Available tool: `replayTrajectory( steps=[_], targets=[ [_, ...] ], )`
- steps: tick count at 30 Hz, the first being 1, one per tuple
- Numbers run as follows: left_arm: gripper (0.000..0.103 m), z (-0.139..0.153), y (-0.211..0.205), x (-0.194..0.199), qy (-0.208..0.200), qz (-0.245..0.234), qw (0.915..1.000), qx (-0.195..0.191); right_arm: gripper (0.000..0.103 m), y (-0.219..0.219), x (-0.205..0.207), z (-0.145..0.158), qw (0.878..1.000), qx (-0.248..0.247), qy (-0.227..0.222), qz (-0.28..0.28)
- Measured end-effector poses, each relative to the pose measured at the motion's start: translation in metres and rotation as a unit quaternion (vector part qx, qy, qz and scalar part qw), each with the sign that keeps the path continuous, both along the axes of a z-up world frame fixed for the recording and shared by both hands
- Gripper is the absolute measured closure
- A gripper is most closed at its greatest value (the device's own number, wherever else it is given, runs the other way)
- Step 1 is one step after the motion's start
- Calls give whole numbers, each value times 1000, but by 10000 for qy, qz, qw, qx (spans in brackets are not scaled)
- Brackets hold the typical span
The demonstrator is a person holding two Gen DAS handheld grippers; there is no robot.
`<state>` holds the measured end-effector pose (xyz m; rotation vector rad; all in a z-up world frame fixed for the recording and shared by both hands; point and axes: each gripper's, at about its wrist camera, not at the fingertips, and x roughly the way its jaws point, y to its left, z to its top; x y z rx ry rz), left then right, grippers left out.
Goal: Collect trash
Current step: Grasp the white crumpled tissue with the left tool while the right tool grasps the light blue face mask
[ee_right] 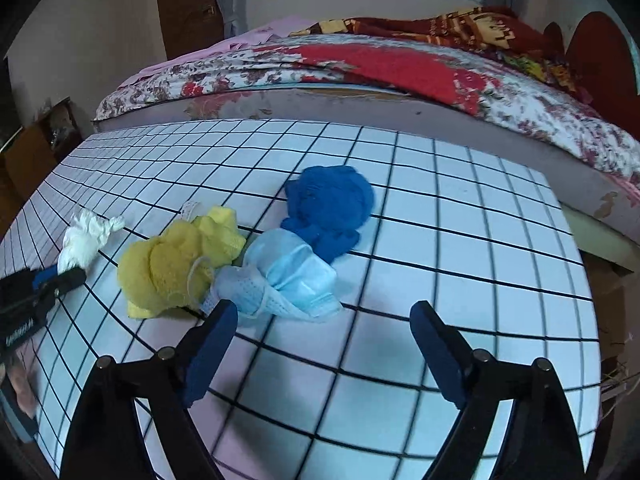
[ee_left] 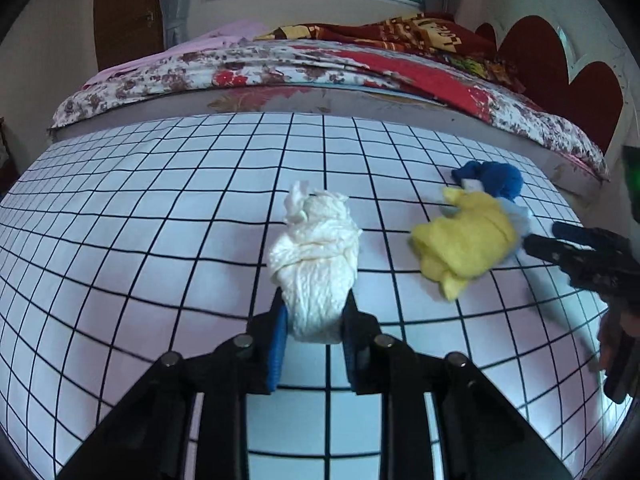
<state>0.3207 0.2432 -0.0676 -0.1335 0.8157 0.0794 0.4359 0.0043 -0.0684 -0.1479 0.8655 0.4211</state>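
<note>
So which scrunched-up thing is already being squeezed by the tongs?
The white tissue wad, pinched in the left tongs. The yellow, blue and mask pieces lie loose.

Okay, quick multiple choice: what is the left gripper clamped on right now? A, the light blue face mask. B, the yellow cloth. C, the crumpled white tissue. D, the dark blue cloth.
C: in the left wrist view the left gripper has its pads pressed against both sides of the crumpled white tissue, while the yellow cloth, face mask and dark blue cloth lie free on the gridded table.
</note>
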Motion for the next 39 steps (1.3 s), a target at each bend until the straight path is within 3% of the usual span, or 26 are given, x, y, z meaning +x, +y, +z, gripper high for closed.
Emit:
replayTrajectory(
  steps=[2, 5, 10, 13, 16, 21, 24, 25, 26, 27, 39],
  targets=[
    [78, 0, -3, -3, -2, -5, 10000, -27, 27, 1, 4, 1, 9997, 220, 95, 50],
    [78, 0, -5, -4, -9, -5, 10000, -32, 30, -1, 2, 11, 9982, 587, 83, 75],
    [78, 0, -5, 0, 11, 24, 10000, -49, 30, 21, 13, 5, 9995, 234, 196, 14],
    [78, 1, -8, -1, 15, -44, 10000, 28, 35, 22, 17, -2, 9995, 177, 269, -42],
    [78, 2, -7, -4, -30, -58, 9999, 126, 38, 11, 7, 3, 9998, -82, 40, -161],
    [78, -1, -5, 1, -2, 137, 9999, 77, 38, 8, 16, -2, 9991, 227, 368, -52],
    [78, 0, -7, 1, 1, 114, 9999, 64, 42, 16, 20, -6, 9994, 78, 321, -91],
    [78, 0, -8, 1, 5, 93, 9999, 68, 51, 17, 19, -6, 9995, 71, 290, -71],
    [78, 0, -8, 0, 9, 76, 10000, 55, 70, 19, 18, -6, 9996, 134, 267, 15],
    [78, 1, -8, -1, 13, 73, 9999, 68, 78, 19, 16, -6, 9995, 168, 271, 90],
    [78, 19, -27, -37, -357, 41, 9989, 308, 81, -19, -50, 30, 9988, 117, -456, 144]
  ],
)
